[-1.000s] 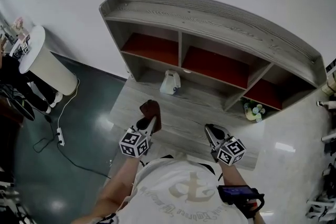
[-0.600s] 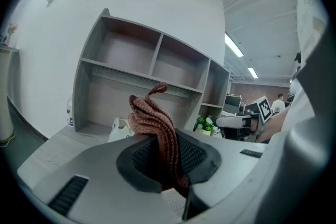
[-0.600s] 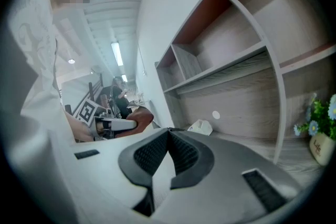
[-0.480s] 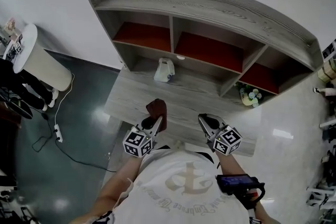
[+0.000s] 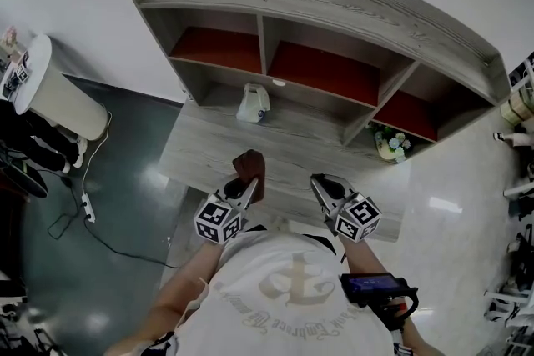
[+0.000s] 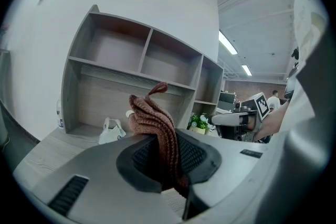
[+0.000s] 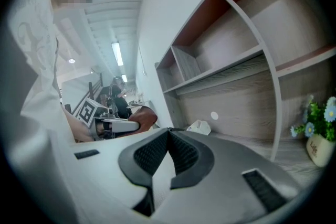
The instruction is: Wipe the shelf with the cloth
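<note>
Cloth point(image 5: 248, 164) 1, in left gripper point(image 5: 247, 188) | right gripper point(image 5: 318, 181) closed | shelf point(image 5: 334, 6) 1

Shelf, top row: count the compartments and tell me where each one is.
3, side by side: left compartment, middle compartment, right compartment above the potted plant. None appears hidden.

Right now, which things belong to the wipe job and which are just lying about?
Job: brown cloth, clamped by the left gripper; grey shelf; right gripper, jaws shut on nothing.

Lying about: white bag on the lower surface; potted flowers; round white stand; floor cable.
</note>
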A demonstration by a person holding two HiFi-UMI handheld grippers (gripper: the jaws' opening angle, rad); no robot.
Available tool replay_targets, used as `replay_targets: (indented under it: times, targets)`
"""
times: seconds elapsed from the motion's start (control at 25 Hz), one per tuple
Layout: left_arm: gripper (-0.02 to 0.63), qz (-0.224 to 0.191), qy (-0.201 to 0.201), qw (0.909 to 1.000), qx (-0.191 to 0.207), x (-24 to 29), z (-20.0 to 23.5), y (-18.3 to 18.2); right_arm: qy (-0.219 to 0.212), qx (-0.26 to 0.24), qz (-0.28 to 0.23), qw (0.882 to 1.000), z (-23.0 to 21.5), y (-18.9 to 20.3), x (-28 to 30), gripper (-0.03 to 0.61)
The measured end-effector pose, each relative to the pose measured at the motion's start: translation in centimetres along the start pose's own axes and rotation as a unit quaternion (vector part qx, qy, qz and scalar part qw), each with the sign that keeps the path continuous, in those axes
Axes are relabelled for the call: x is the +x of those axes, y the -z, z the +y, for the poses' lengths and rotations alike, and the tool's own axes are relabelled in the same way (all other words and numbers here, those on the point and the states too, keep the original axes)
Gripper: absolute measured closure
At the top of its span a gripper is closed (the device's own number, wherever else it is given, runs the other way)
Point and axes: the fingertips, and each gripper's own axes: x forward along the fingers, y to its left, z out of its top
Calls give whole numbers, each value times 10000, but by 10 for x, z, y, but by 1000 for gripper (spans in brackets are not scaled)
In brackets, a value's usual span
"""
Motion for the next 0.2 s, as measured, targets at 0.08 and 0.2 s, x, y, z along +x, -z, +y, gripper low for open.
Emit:
replay_targets:
  times: [0.08, 0.2]
  targets:
    - [546, 12, 33, 10000, 14, 3, -4, 0, 35, 7, -8, 10000, -2, 0, -4, 575]
    - [546, 39, 78, 10000, 13, 10, -10, -1, 78, -4, -18, 10000, -6, -1, -12, 575]
